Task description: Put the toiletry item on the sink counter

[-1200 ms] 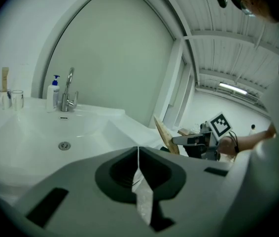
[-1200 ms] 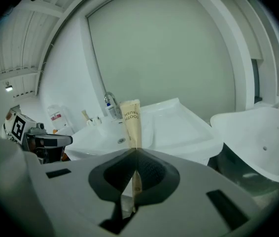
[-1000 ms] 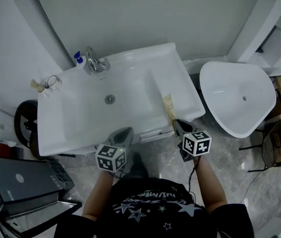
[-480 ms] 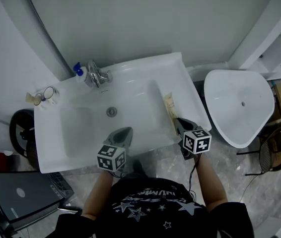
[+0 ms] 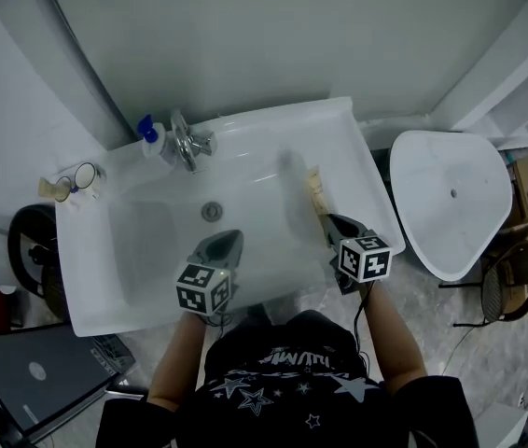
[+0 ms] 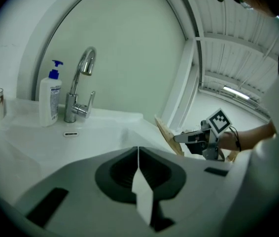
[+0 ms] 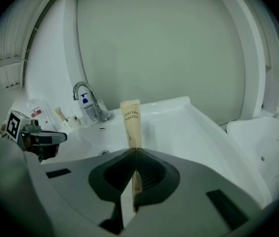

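At the far left a mug [image 5: 85, 175] stands by the sink's back corner, and a blue-pump soap bottle [image 5: 149, 138] stands just beside the chrome faucet [image 5: 189, 144]. The left gripper [image 5: 230, 241] hovers over the front of the basin, near the drain [image 5: 212, 211], its jaws pressed together with nothing between them. Further right, the right gripper [image 5: 330, 221] clamps the near end of a tan toothbrush packet [image 5: 315, 192], which points away from the person above the sink counter [image 5: 359, 177] on the right; I cannot tell whether it touches.
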`<state>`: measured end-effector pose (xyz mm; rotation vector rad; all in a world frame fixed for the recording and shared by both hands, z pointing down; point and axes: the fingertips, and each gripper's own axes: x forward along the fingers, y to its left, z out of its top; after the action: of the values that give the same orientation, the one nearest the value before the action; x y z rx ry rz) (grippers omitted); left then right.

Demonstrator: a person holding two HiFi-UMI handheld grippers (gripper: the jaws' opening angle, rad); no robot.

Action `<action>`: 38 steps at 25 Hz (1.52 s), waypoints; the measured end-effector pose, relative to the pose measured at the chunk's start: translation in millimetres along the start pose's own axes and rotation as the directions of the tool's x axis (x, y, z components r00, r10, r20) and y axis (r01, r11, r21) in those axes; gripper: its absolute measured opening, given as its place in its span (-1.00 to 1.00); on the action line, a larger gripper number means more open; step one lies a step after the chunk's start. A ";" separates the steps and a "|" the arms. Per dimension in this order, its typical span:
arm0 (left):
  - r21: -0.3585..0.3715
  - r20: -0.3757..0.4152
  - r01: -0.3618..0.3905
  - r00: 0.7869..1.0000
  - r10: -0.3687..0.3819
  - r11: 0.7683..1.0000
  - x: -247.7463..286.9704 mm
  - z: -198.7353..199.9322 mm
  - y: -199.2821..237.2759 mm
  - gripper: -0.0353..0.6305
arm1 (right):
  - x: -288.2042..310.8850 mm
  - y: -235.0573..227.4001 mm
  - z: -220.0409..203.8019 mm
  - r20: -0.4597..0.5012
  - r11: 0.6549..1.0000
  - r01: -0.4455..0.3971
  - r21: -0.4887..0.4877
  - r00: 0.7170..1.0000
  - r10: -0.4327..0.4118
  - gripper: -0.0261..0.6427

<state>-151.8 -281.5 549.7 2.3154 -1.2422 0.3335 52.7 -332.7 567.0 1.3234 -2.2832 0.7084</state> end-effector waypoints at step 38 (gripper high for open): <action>-0.119 0.026 -0.375 0.924 0.380 0.919 59.0 43.6 -6.6 -0.83 | 141.8 -101.9 112.2 -0.196 0.468 -0.206 -0.860 0.978 0.070 -0.88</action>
<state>-114.2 -343.3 535.9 1.9909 -1.6911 0.3286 65.6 -539.2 582.5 0.5407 -2.1096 -0.3764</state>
